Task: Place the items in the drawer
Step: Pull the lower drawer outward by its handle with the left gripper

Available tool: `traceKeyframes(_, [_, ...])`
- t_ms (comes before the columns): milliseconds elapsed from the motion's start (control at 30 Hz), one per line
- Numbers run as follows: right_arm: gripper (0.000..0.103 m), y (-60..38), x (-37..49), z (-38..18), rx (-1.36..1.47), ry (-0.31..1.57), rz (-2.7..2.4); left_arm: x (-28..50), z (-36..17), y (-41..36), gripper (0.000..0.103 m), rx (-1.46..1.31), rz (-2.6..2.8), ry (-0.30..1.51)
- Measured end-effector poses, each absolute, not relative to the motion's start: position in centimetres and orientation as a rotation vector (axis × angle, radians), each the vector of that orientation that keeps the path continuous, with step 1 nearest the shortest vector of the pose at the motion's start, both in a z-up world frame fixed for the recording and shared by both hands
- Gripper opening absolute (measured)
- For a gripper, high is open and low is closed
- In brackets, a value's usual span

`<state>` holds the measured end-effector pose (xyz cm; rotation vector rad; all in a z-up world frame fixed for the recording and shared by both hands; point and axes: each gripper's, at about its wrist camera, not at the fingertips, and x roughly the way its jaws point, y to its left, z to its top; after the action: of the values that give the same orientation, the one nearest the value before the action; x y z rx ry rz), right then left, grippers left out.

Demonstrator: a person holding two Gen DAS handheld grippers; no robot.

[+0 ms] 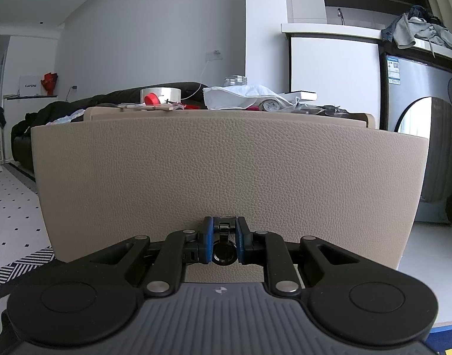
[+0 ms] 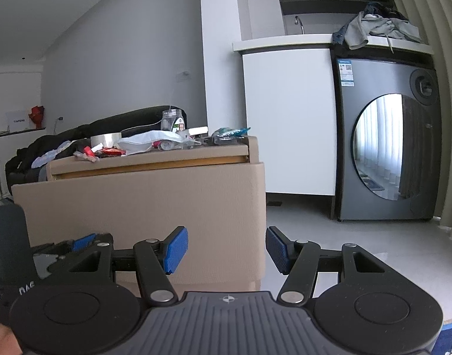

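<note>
— What can't you make out?
— The drawer: its beige front fills the left wrist view, inside hidden. Clutter lies on the cabinet top above, including a tape roll.
— Any writing?
— "CAPERE" on a far white box.
— The claws?
— Left gripper is clamped on the drawer's black pull, low on the front. Right gripper stands wide apart, empty, by the front's right edge.

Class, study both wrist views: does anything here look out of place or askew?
Yes. The beige drawer front stands out from the cabinet, a gap behind it. Clutter covers the cabinet top. The left gripper is closed on the black drawer pull.
</note>
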<state>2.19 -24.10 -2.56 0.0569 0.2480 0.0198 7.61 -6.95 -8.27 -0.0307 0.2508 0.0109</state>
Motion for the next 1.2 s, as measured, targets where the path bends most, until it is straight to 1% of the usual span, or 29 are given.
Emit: traceKeyframes(1200, [0.062, -24.3, 0.2, -0.5, 0.072, 0.182, 0.034, 1.0, -7.7, -6.2, 0.017, -0.037, -0.013, 0.277])
